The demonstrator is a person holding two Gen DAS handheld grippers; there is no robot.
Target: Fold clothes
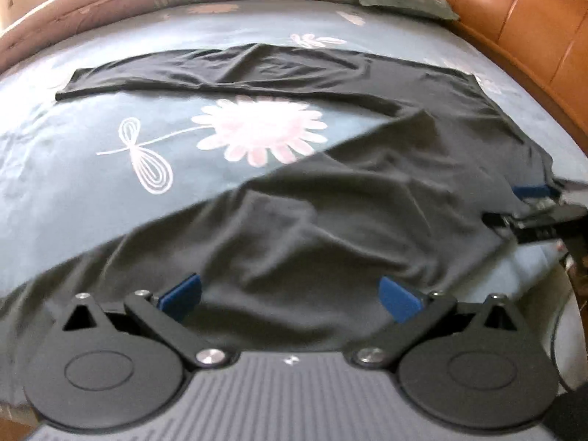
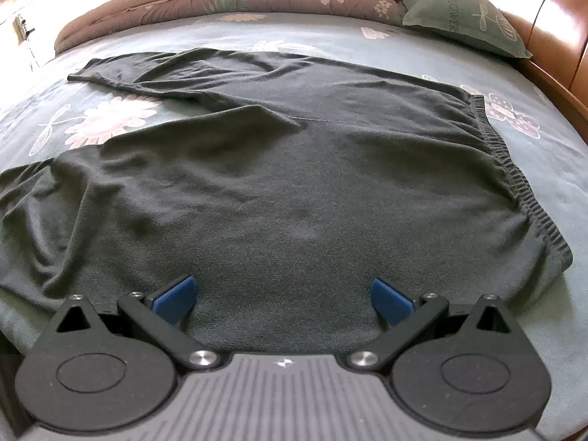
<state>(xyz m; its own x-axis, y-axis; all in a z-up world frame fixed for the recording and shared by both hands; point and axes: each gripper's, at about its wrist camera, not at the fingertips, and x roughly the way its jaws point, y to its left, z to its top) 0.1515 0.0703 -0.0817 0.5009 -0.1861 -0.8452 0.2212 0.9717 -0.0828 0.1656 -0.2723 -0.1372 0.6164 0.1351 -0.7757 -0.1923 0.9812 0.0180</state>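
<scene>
A bed [image 2: 367, 36], covered by a blue-grey floral sheet, is shown with a pair of dark trousers [image 2: 294, 183] spread across it; the two legs are splayed apart toward the left, and the elasticated waistband [image 2: 514, 169] lies at the right. The opening step of folding is judged to be in hand, since no fold is yet seen. For the next move, the near leg would have to be gripped and carried over onto the far leg.

The left claw [image 1: 290, 299] is held with fingers apart above the near leg [image 1: 294, 220], nothing being gripped. The right claw [image 2: 283, 297] is likewise held apart over the seat.

The ribbed waistband is resolved only in the right wrist view; the right claw [image 1: 533, 205] at the waist corner is seen only in the left wrist view.
</scene>
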